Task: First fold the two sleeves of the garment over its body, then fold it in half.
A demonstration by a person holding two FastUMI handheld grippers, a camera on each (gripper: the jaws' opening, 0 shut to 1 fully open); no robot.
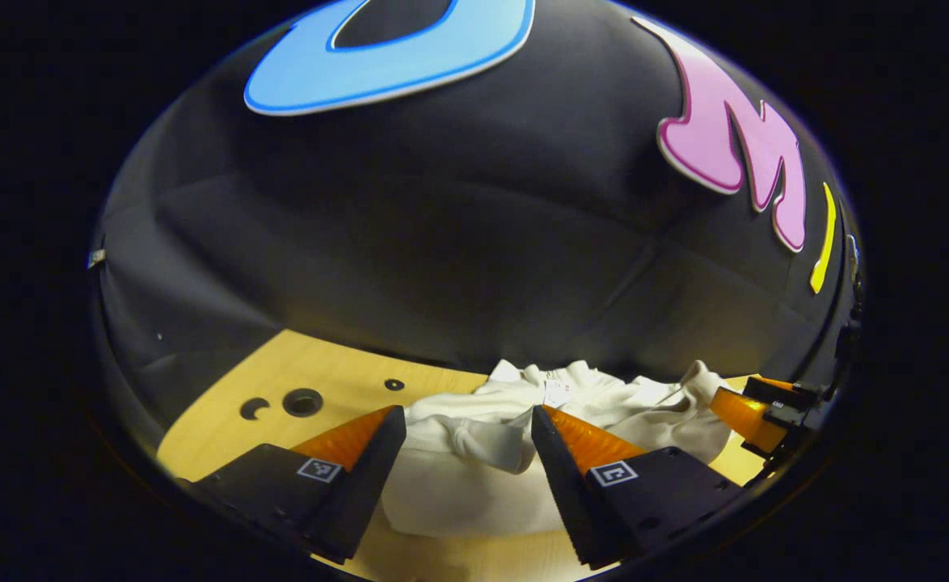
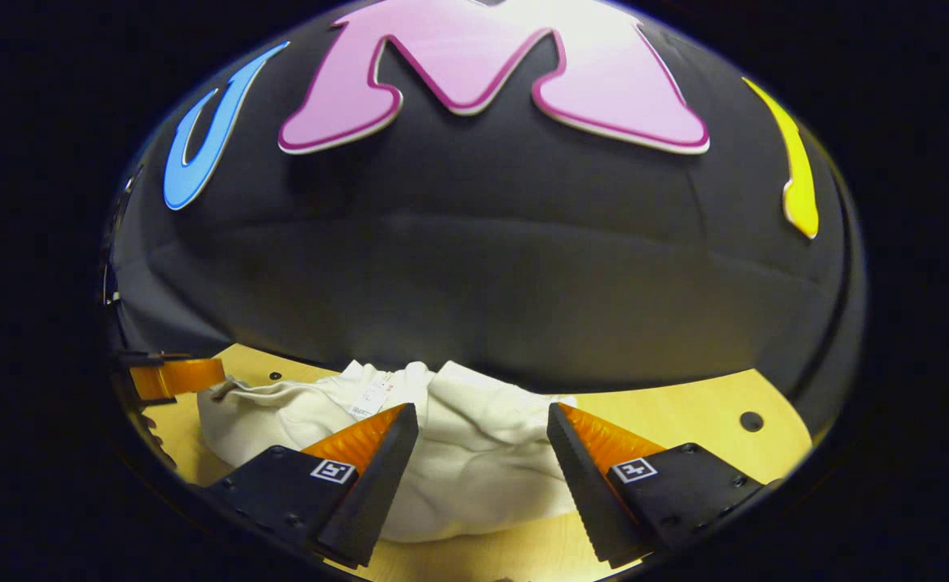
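Note:
A cream-white garment lies in a folded, rumpled bundle on the wooden table, with a small tag near its collar. My left gripper stands open just in front of the bundle's near edge, its fingers apart and nothing pinched between them. In the right gripper view the same garment spreads ahead, and my right gripper is open over its near side, holding no cloth. Each view shows the other gripper at its edge beside the garment: the right gripper and the left gripper.
The table's surface has round holes at the left and at the far right. The black cloth wall rises right behind the garment. Bare wood lies to the left of the bundle and to its right.

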